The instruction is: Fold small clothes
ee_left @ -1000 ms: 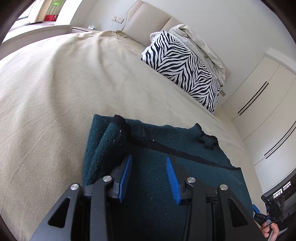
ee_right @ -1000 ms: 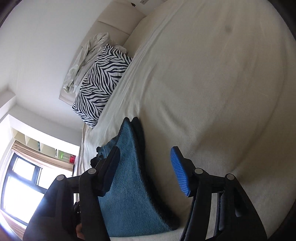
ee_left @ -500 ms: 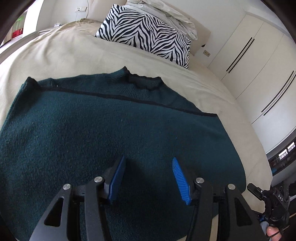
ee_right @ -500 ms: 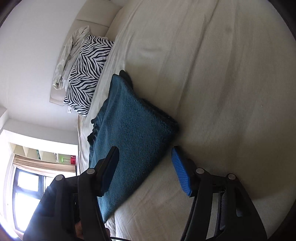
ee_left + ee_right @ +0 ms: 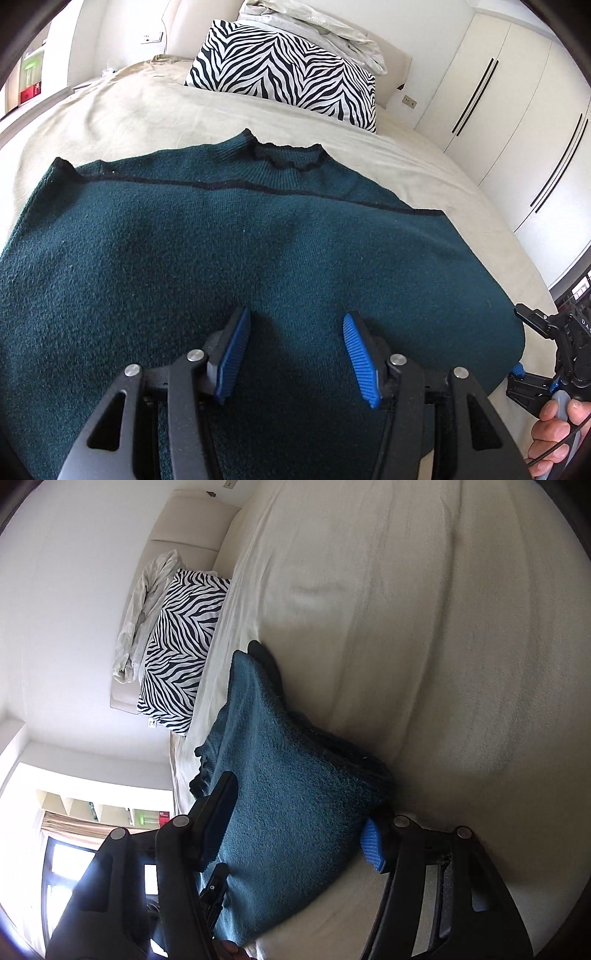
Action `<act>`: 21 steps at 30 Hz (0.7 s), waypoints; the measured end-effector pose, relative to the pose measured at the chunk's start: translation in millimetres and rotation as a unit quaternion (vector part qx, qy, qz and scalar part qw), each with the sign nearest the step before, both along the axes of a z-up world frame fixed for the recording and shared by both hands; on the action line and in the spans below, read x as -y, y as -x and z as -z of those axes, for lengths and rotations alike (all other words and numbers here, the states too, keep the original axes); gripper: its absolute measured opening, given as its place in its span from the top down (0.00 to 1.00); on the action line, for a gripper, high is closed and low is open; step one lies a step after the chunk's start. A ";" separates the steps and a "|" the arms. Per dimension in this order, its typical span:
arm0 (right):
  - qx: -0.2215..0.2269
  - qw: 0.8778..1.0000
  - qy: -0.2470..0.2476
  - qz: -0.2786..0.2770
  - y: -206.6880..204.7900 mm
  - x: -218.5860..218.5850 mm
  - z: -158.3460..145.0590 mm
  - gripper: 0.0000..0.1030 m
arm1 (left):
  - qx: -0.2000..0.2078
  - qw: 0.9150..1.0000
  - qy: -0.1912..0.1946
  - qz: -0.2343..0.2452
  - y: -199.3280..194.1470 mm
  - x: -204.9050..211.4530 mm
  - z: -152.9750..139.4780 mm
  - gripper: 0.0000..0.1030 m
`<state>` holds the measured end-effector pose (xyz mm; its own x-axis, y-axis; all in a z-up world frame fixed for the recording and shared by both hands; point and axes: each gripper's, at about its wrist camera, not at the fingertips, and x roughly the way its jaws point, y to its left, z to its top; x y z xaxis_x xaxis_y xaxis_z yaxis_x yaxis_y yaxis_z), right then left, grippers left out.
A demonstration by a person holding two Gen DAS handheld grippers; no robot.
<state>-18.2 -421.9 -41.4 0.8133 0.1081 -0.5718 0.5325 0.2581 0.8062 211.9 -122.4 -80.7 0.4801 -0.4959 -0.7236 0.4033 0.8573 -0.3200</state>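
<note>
A dark teal knitted sweater [image 5: 258,251] lies folded on the beige bed, collar toward the pillow, with a black seam line across it. My left gripper [image 5: 295,350] is open and hovers just above the sweater's near part, holding nothing. In the right wrist view the sweater [image 5: 295,797] shows edge-on. My right gripper [image 5: 295,830] is open, its jaws on either side of the sweater's near corner; the blue pad [image 5: 371,843] sits beside the folded edge. The right gripper also shows in the left wrist view [image 5: 546,354] at the sweater's right edge.
A zebra-print pillow [image 5: 288,77] and a crumpled pale sheet [image 5: 314,26] lie at the head of the bed [image 5: 110,118]. White wardrobe doors [image 5: 517,110] stand at the right. A window [image 5: 66,867] shows beyond the bed.
The left gripper swung from the sweater's left folded edge to face it squarely, then eased closer. The right gripper closed in on the sweater's near corner, which now lies between its open jaws.
</note>
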 end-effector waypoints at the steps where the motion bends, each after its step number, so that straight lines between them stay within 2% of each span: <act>1: 0.000 1.000 0.002 -0.005 -4.5 0.1 -4.0 0.44 | 0.001 1.000 0.001 0.000 0.0 0.1 0.2 0.46; 7: -0.007 0.998 0.054 -0.023 -13.8 -11.2 -14.9 0.45 | 0.001 1.000 0.010 0.001 1.4 -2.9 0.6 0.46; 10: -0.014 0.993 0.113 -0.027 -17.1 -10.7 -16.4 0.47 | 0.002 1.000 0.012 0.002 2.1 -3.4 0.7 0.46; 11: -0.014 0.993 0.113 -0.028 -18.6 -8.3 -12.7 0.47 | 0.003 1.000 0.012 0.002 2.9 -3.9 0.6 0.46; 14: 0.010 0.999 0.051 -0.012 -17.8 7.8 0.4 0.47 | 0.003 1.000 0.012 0.002 3.1 -4.5 0.3 0.46; 16: 0.040 0.999 0.017 -0.024 -23.0 12.3 -1.4 0.47 | 0.004 1.000 0.013 0.002 3.0 -4.5 0.2 0.46; 19: 0.050 0.997 0.020 -0.052 -35.9 8.1 -5.1 0.54 | 0.005 1.000 0.013 0.002 3.4 -4.1 0.2 0.46; 21: 0.044 0.997 0.008 -0.057 -42.2 7.9 3.7 0.59 | 0.004 1.000 0.016 0.002 3.2 -4.4 0.5 0.46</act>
<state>24.0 -429.8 -45.1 0.8432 0.1929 -0.5018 0.4271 0.3265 0.8432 208.7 -118.0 -81.2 0.4835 -0.5209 -0.7035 0.4092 0.8449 -0.3444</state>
